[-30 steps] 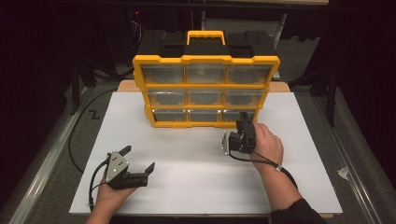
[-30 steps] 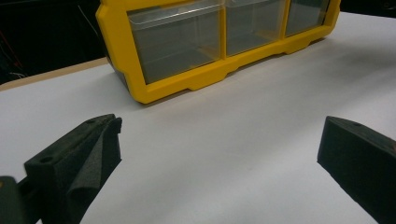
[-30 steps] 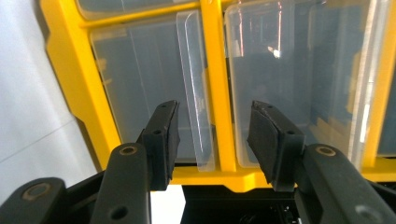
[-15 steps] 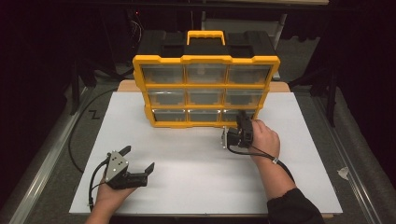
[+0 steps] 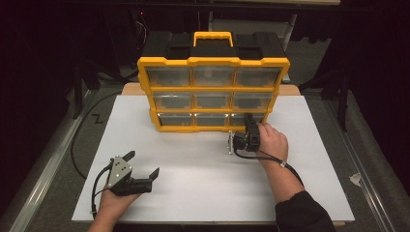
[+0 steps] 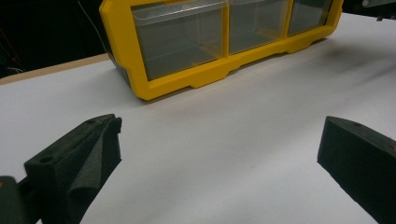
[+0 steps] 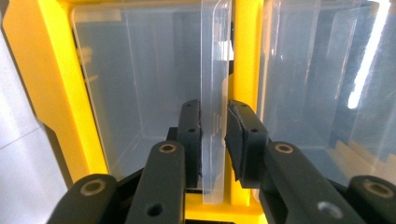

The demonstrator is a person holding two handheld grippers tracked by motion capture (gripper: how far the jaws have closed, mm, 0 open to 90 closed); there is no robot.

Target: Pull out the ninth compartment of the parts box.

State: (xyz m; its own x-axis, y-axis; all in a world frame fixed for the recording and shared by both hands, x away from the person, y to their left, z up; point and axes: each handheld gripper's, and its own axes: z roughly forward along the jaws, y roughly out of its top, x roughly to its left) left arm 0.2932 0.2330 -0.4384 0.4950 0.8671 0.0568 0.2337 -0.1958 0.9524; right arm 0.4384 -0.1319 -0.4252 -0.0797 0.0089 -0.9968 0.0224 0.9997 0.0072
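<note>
A yellow-framed drawer organizer [image 5: 212, 87] with clear drawers stands upright at the back of the white board [image 5: 203, 174]. My right gripper [image 5: 250, 122] is at its bottom-right drawer [image 5: 239, 119]. In the right gripper view the jaws have just been closing, and my right gripper [image 7: 213, 135] is now shut on that drawer's clear pull tab [image 7: 215, 70], pads pressing both sides. My left gripper [image 5: 142, 163] rests at the front left of the board, open and with nothing in it. The left gripper view has the open jaws [image 6: 219, 140] facing the organizer's lower row [image 6: 187, 79].
A black cable [image 5: 80, 145] loops off the board's left edge. The board [image 6: 243, 140] lies bare between the two hands and in front of the organizer. A black case with a yellow handle [image 5: 212, 37] stands behind the organizer.
My right hand has moved a little up and forward to the bottom-right drawer front. The left hand and gripper have stayed put.
</note>
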